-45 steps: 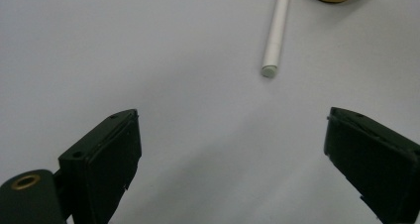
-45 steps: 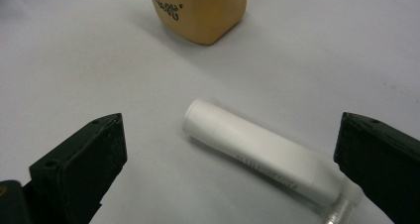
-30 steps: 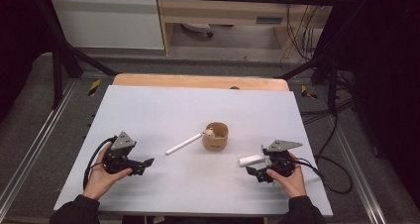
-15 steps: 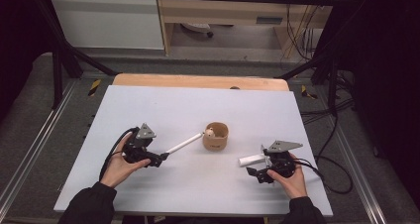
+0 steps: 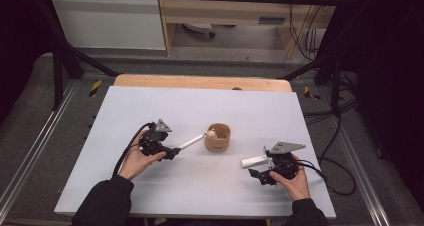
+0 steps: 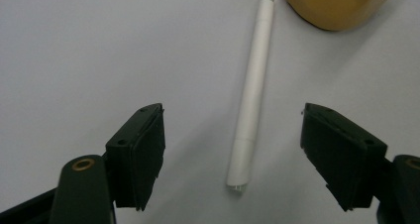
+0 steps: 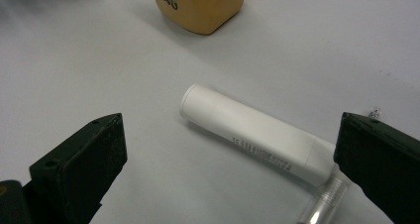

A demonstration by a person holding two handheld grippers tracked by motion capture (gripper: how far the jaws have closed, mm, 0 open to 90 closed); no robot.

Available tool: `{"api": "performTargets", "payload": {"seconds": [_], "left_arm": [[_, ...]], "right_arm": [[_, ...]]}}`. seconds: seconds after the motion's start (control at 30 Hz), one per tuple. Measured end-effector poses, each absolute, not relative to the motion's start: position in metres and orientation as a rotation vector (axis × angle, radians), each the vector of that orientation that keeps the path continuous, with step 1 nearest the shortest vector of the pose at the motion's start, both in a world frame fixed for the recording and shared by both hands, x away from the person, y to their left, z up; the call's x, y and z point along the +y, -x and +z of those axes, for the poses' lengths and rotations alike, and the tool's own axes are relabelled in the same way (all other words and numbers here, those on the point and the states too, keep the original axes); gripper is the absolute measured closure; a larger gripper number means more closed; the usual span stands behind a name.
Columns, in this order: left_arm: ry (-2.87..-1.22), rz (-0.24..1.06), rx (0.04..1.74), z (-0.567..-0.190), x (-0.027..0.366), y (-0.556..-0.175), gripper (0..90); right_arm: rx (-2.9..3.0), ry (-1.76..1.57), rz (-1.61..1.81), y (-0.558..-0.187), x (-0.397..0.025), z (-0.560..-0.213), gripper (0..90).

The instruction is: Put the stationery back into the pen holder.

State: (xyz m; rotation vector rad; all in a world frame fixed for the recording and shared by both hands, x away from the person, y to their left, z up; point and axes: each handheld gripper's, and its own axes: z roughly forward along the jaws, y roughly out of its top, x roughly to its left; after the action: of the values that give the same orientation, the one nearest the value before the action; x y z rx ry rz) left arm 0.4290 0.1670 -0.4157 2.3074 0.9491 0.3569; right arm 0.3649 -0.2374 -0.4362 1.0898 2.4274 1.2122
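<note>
Left gripper is hovering with jaws wide apart over the thin white stick, which is lying flat on the table beside the tan cup. Right gripper is also spread wide, straddling the white tube, nothing clamped.

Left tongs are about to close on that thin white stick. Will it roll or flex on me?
The thin white stick looks round and smooth, so it may roll if nudged sideways. It lies straight, so it probably stays stiff. The left tongs stand open astride it; it seems light.
</note>
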Motion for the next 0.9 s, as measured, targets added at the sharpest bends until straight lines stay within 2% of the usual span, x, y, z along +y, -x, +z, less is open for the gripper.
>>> {"api": "performTargets", "payload": {"seconds": [0.17,0.37,0.9], "left_arm": [[-2.33,0.33,0.939,-0.422,0.157,-0.436,32.7],[-2.347,0.293,0.918,-0.428,0.148,-0.442,45.1],[-2.406,0.291,0.867,-0.435,0.144,-0.444,73.4]], "right_arm": [[2.434,-1.094,1.21,-0.365,-0.237,-0.437,0.7],[2.436,-1.094,1.213,-0.365,-0.237,-0.437,0.7],[2.438,-1.085,1.212,-0.365,-0.236,-0.437,0.7]]}}
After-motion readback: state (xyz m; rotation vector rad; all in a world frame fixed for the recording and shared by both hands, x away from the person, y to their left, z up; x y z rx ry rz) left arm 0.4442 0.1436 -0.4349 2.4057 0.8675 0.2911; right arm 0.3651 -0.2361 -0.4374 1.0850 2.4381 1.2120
